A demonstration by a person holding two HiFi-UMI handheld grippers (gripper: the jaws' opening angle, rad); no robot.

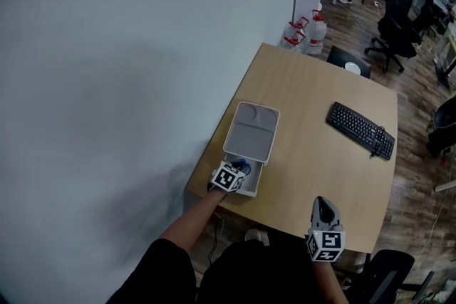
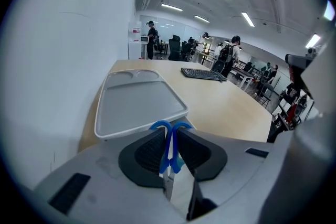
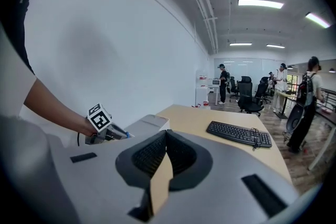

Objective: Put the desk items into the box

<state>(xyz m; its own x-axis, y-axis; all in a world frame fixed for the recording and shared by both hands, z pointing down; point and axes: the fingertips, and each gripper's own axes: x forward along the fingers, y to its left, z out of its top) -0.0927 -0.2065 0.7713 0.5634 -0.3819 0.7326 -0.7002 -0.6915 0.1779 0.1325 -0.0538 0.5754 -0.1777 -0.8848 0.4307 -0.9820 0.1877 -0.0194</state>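
Observation:
A white box [image 1: 249, 187] stands at the desk's near left corner, and its grey-white lid [image 1: 251, 130] is slid back so the near end is uncovered. My left gripper [image 1: 239, 170] hangs over that uncovered end, shut on blue-handled scissors [image 1: 243, 166]. In the left gripper view the scissors' blue handle loops [image 2: 170, 134] stand pinched between the pads, just in front of the lid [image 2: 137, 102]. My right gripper [image 1: 324, 204] is over the desk's front edge, shut with nothing between its jaws. The right gripper view shows the pads [image 3: 152, 152] meeting at the tips.
A black keyboard [image 1: 360, 130] lies at the right of the wooden desk [image 1: 313, 167]. A wall runs along the desk's left side. Office chairs, water jugs and people stand beyond the far end.

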